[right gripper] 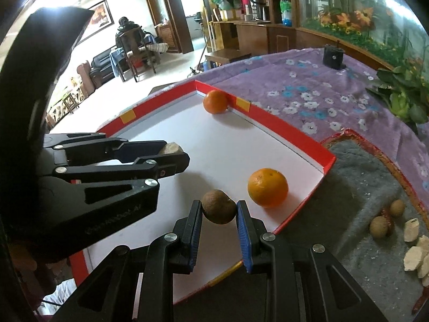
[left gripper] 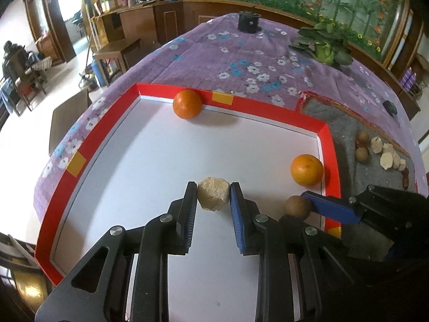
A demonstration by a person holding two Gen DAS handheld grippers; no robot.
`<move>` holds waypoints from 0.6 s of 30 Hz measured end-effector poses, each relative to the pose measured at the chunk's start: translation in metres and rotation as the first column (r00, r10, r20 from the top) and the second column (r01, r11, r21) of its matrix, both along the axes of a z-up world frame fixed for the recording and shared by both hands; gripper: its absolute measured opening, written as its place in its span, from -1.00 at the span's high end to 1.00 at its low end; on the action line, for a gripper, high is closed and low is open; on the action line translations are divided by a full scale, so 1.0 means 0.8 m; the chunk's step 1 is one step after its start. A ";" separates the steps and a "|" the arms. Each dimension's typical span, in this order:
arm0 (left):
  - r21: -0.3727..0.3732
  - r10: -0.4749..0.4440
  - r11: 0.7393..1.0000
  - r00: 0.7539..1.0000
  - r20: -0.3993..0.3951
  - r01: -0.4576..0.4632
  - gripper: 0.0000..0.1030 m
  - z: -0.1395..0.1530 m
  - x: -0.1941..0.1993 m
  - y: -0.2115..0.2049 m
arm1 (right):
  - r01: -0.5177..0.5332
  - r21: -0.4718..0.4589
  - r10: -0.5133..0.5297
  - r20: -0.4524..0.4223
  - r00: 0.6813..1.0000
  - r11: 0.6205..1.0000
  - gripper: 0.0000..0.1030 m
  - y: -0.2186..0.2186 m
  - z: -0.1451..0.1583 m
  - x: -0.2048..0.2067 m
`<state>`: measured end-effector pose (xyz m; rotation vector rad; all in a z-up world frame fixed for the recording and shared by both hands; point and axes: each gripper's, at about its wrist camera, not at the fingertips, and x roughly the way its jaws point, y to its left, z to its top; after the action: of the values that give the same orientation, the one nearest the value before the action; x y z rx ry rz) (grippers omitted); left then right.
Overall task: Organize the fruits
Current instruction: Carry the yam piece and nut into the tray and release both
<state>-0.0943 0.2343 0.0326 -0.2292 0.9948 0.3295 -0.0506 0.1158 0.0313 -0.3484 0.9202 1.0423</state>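
- The person is carrying two pieces at once over the shallow white tray with the red rim (left gripper: 325, 145), so the step in hand looks like delivery into the tray, not pickup.
- The left gripper (left gripper: 213, 194) is clamping a pale, rough-cut beige chunk (left gripper: 213, 193) between its fingertips, above the near middle of the tray floor (whether the chunk is touching the floor cannot be told).
- The right gripper (right gripper: 219, 209) is pinching a small round brown fruit (right gripper: 219, 206) at its tips, above the tray's near right part, just beside the nearer round orange (right gripper: 267, 187).
- That orange is sitting on the tray floor close to the tray's right wall; a second round orange (left gripper: 187, 103) is resting against the tray's far wall.
- More small brown fruits (right gripper: 378, 227) and pale cut pieces (right gripper: 413, 258) are lying on the grey felt mat (right gripper: 356, 177) outside the tray's right wall, so the sorting seems only partly done.
- The next move probably calls for lowering each piece onto bare tray floor and opening the jaws gently, since the round brown fruit could roll toward the nearer orange.
- The two grippers are working near each other, so releasing one at a time would be safer.
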 end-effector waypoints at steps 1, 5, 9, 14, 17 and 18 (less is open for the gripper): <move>-0.003 0.006 1.000 1.000 0.000 -0.006 0.54 -0.001 0.001 0.001 | 0.002 0.005 -0.002 0.004 1.000 1.000 0.50 -0.001 0.000 0.000; -0.018 0.021 1.000 1.000 -0.011 -0.022 0.37 -0.002 0.001 0.005 | 0.013 0.034 -0.011 -0.040 0.999 0.999 0.49 -0.008 0.002 0.006; -0.014 0.029 0.999 0.999 0.012 -0.029 -0.12 0.004 -0.001 0.004 | 0.025 0.054 -0.023 -0.041 0.999 0.998 0.46 -0.017 0.011 0.004; -0.034 0.027 0.999 0.999 0.027 -0.026 -0.15 0.010 -0.003 0.001 | 0.060 0.094 -0.056 -0.042 0.998 0.994 0.41 -0.041 0.027 0.004; -0.036 -0.001 0.999 0.999 0.043 0.002 -0.15 0.017 -0.005 -0.012 | 0.084 0.104 -0.080 -0.035 0.996 0.991 0.38 -0.056 0.033 0.004; -0.036 -0.008 0.999 0.999 0.050 0.010 -0.15 0.019 -0.005 -0.016 | 0.096 0.108 -0.093 -0.034 0.995 0.990 0.37 -0.063 0.035 0.004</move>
<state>-0.0986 0.2212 0.0478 -0.2647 0.9530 0.2967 -0.0471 0.0656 0.0591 -0.1972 0.8931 1.0082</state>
